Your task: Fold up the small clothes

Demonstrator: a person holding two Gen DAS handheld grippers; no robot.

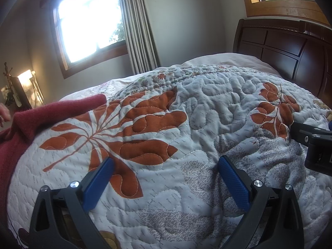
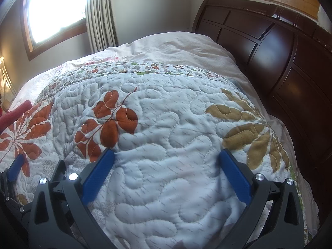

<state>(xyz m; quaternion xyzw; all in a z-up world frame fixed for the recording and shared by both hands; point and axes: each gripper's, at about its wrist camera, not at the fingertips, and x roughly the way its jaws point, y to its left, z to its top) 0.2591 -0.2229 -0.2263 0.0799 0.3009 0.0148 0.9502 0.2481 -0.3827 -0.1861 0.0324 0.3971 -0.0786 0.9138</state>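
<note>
Above the quilted bedspread (image 1: 166, 145), the left tool (image 1: 166, 166) hangs with its two blue-padded fingers (image 1: 99, 178) spread wide and nothing between them. The right tool (image 2: 166, 155) sits just to its right, also with two blue fingers (image 2: 234, 174) apart and empty; its black body shows at the right edge of the left wrist view, and one blue finger of the left tool shows at the left edge of the right wrist view. One red garment (image 1: 41, 116) lies at the left side of the bed, well to the left of both tools, one part of it stretched across the quilt toward the orange leaf print. A bit of a hand (image 1: 4, 112) shows at the far left edge beside it. The quilt between and ahead of the tools lies bare. One dark wooden headboard (image 2: 269, 47) bounds the bed on the right; two windows (image 1: 89, 20) are in the walls beyond, one with a curtain (image 1: 137, 27).
</note>
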